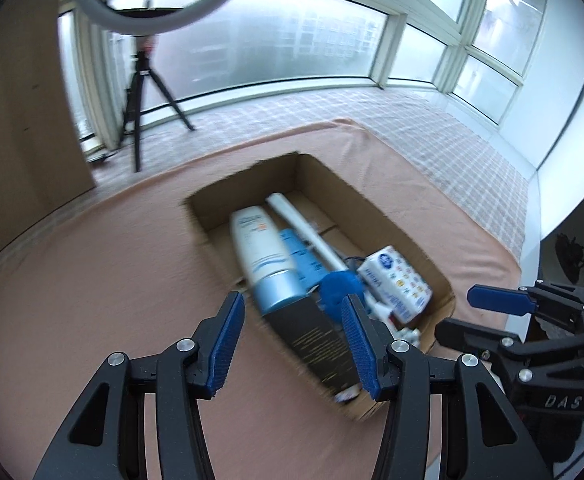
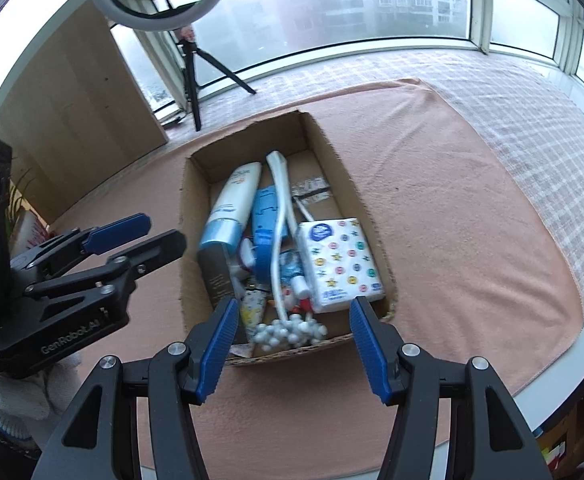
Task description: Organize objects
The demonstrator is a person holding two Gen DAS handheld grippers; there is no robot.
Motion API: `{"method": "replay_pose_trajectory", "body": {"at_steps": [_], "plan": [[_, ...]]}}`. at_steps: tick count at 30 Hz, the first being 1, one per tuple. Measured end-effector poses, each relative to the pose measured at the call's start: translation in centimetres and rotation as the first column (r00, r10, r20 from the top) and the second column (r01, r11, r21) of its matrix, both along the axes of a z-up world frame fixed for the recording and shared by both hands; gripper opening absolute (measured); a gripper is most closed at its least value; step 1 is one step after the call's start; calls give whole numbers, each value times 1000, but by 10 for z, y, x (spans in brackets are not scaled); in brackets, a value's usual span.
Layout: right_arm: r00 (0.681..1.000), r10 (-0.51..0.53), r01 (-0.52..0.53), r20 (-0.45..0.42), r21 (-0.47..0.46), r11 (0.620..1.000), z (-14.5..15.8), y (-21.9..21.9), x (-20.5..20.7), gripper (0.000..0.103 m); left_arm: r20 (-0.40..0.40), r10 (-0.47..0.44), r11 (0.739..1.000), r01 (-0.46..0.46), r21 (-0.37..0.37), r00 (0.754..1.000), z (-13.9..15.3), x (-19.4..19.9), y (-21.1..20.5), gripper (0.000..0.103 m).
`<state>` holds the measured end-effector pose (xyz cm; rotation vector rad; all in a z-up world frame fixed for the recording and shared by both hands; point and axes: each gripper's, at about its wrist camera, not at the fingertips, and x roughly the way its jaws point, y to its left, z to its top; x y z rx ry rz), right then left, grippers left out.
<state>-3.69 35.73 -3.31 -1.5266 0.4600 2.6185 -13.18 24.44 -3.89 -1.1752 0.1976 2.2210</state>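
Left gripper angled steeply down over the near end of the cardboard box, jaws apart with nothing clamped; blue pads straddling the end of a dark carton below them without pressing on it. From the left wrist, blurred: box sitting on a peach cloth, holding a white bottle with a pale blue cap, a long white tube laid diagonally, a blue round-topped item, perhaps a cap, and a patterned tissue pack at the right end. Right gripper entering at the right edge, seen side-on, one blue pad forward, fingers spread.

Right gripper likewise tilted down, hovering just short of the box's near wall, jaws parted and empty. Sharper here and looking straight into the box: the tissue pack against the right wall, the white bottle and dark carton along the left wall, the white tube running down the middle to a cluster of white beads at the near end, a detail the left view barely catches. Small items jumbled between. Left gripper beside the box's left wall, with a white knitted glove below its body. Ring light on a tripod by the window in both views.
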Motion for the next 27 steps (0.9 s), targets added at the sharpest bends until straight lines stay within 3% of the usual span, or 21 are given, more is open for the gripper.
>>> {"method": "replay_pose_trajectory", "body": {"at_steps": [20,27], "plan": [[986,165,-163,-40,37,986,18,-106,-13,54,-3,241,971,-241,9,971,24,48,-152,54],[974,221,-219,-47,50,975,17,-148,-16,54,-17,335,942,-335,-8,942,25,63,-197,54]]}}
